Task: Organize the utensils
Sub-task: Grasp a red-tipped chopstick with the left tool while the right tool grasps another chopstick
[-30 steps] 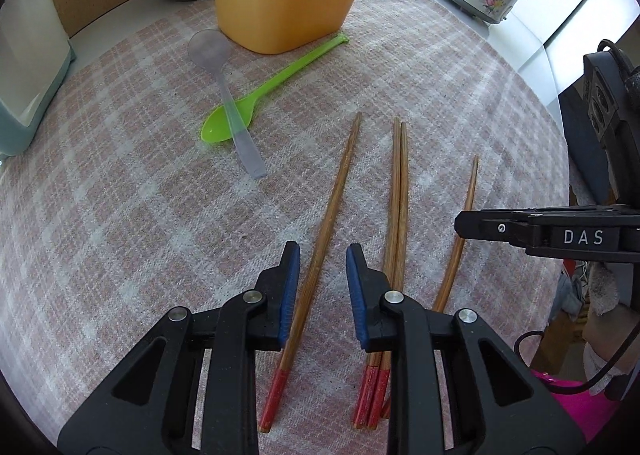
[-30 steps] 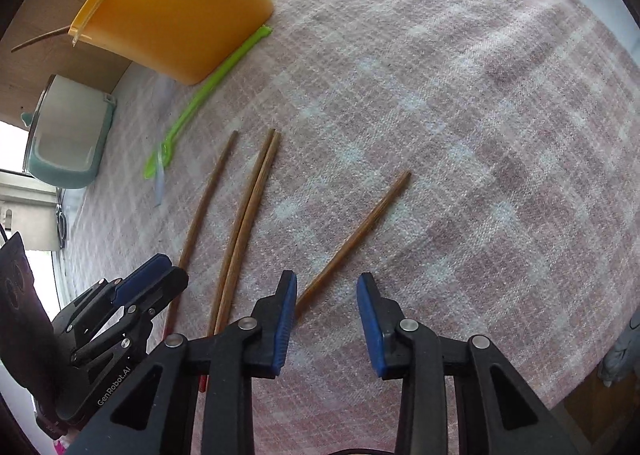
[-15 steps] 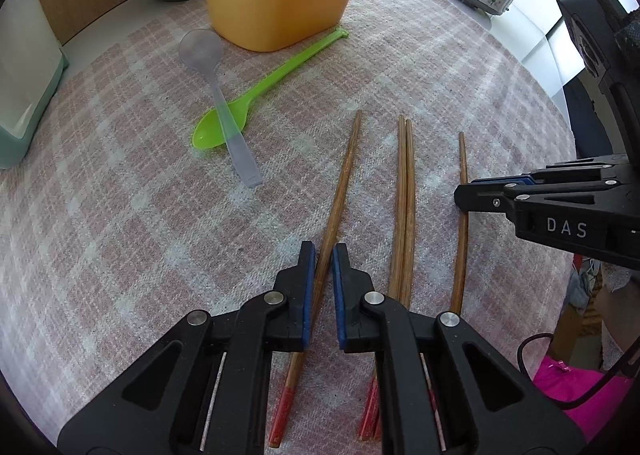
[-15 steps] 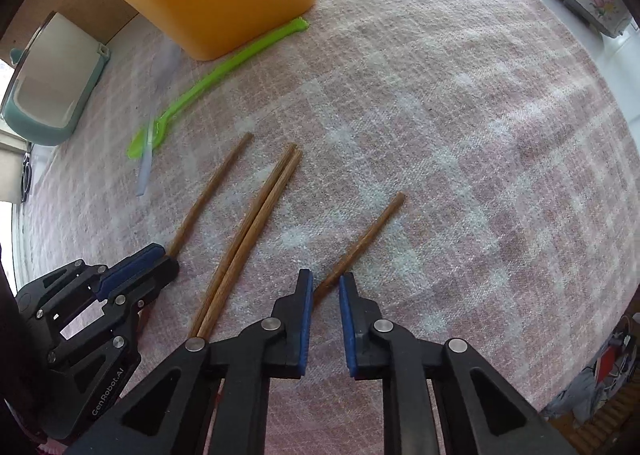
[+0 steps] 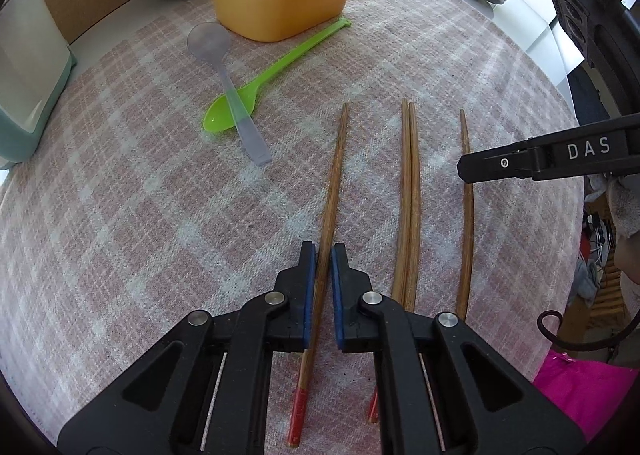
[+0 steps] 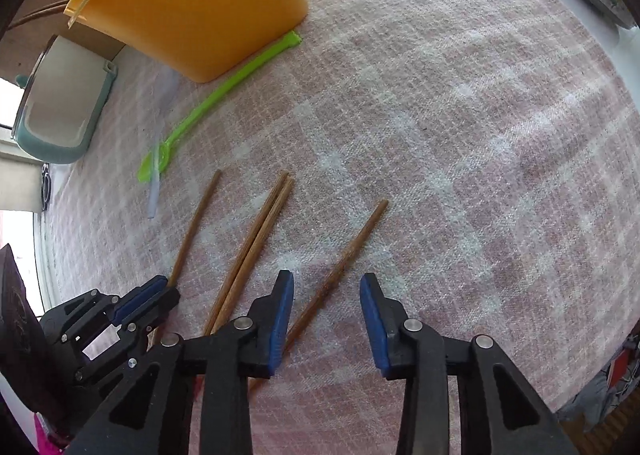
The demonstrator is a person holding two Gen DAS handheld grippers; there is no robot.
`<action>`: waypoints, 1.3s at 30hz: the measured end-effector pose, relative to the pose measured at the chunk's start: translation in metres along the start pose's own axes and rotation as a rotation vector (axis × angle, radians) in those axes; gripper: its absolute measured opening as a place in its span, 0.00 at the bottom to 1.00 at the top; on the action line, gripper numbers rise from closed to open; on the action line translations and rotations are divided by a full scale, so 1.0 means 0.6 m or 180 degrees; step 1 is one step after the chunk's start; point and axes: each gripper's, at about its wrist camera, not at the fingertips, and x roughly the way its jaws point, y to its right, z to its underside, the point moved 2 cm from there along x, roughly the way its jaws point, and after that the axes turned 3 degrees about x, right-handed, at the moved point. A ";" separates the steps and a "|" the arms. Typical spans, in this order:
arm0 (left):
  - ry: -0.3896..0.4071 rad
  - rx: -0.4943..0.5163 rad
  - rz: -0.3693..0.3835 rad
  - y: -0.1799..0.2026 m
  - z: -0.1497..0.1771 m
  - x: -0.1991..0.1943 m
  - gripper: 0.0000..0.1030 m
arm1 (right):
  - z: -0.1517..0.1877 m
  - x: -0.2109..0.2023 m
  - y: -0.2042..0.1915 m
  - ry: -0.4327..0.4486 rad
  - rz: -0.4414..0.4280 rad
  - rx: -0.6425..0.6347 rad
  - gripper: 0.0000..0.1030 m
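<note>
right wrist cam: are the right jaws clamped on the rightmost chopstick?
No. The right gripper stands open, its pads clear of the lone chopstick, which lies flat on the checked cloth between them.

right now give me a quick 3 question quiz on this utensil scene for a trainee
1. True or false: the left hand-held gripper is shut on the leftmost chopstick.
2. Which lies on top where the two spoons cross? A) green spoon B) clear spoon C) they do not touch
3. Fill in: the right hand-held gripper has its jaws ____ over the lone chopstick, right of the touching pair.

Key
1. True: its pads press the stick.
2. B: the clear handle crosses over the green bowl.
3. Open: they have just been opening, with the stick between them, ungripped.
</note>
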 end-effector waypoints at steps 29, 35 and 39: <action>0.0070 -0.0208 0.0146 -0.026 -0.011 -0.001 0.04 | 0.069 0.035 -0.070 0.0173 0.0268 -0.0183 0.04; 0.0130 -0.0557 0.0321 -0.052 0.010 -0.015 0.04 | 0.044 0.014 -0.050 0.0275 0.0123 -0.0304 0.04; 0.0163 -0.0696 0.0363 -0.061 0.017 -0.016 0.04 | 0.042 0.013 -0.042 0.0328 -0.0007 -0.0298 0.04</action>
